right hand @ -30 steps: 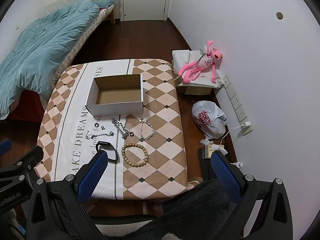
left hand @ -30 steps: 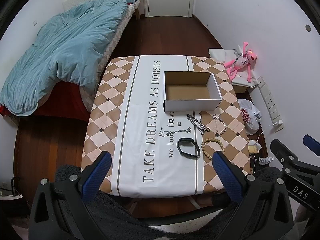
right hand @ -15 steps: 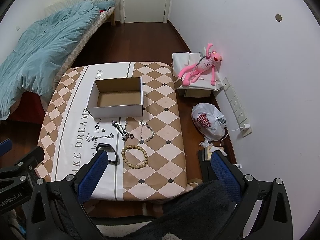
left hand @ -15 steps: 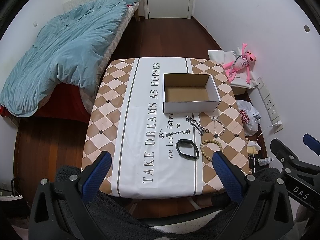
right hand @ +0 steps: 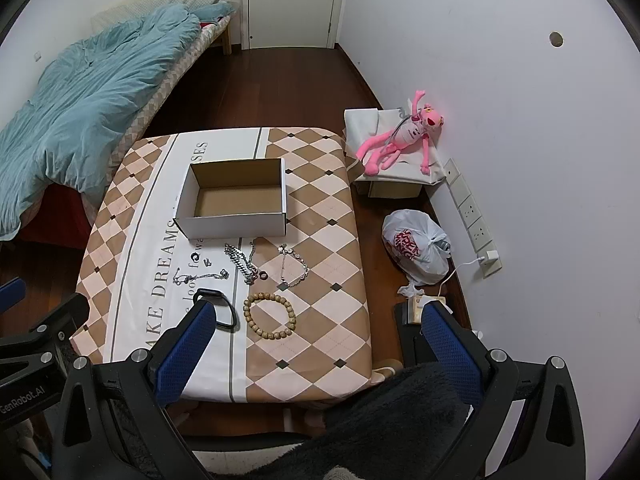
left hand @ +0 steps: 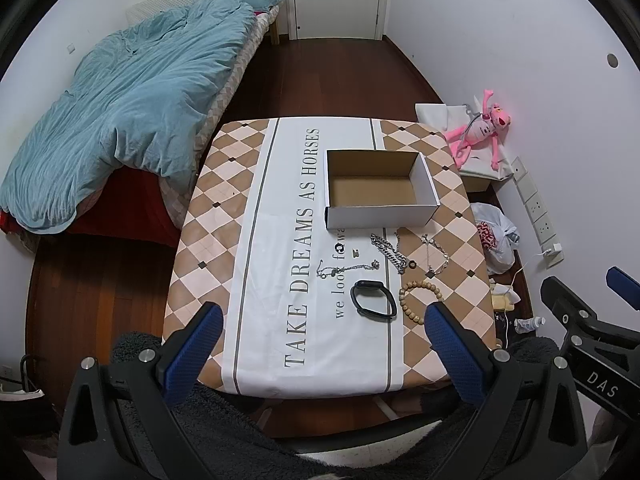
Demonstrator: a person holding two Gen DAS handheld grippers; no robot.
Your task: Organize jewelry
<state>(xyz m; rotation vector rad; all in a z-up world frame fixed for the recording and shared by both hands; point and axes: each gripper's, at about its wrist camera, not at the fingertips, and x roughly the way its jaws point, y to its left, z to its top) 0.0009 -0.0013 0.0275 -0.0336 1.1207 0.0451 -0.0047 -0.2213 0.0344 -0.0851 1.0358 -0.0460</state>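
Observation:
An empty cardboard box point(left hand: 378, 189) point(right hand: 236, 200) with white sides stands on the patterned tablecloth point(left hand: 276, 280) point(right hand: 320, 312). In front of it lie a black band point(left hand: 373, 301) point(right hand: 222, 308), a wooden bead bracelet point(left hand: 416, 300) point(right hand: 270, 316), a thick silver chain point(left hand: 390, 253) point(right hand: 240, 262), thin silver chains point(left hand: 434, 254) point(right hand: 292, 266) point(left hand: 346, 269), a dark ring point(left hand: 412, 265) and small studs. My left gripper point(left hand: 320, 316) and right gripper point(right hand: 316, 316) both hover high above the table's near edge, open, holding nothing.
A bed with a blue duvet point(left hand: 128, 120) stands left of the table. By the right wall are a pink plush toy point(right hand: 400, 136) on a covered box, a white plastic bag point(right hand: 416, 246) and wall sockets. A closed door point(right hand: 292, 0) is at the far end.
Both grippers have drawn back and upward a little, so the table and box look smaller and farther. Nothing on the table has moved.

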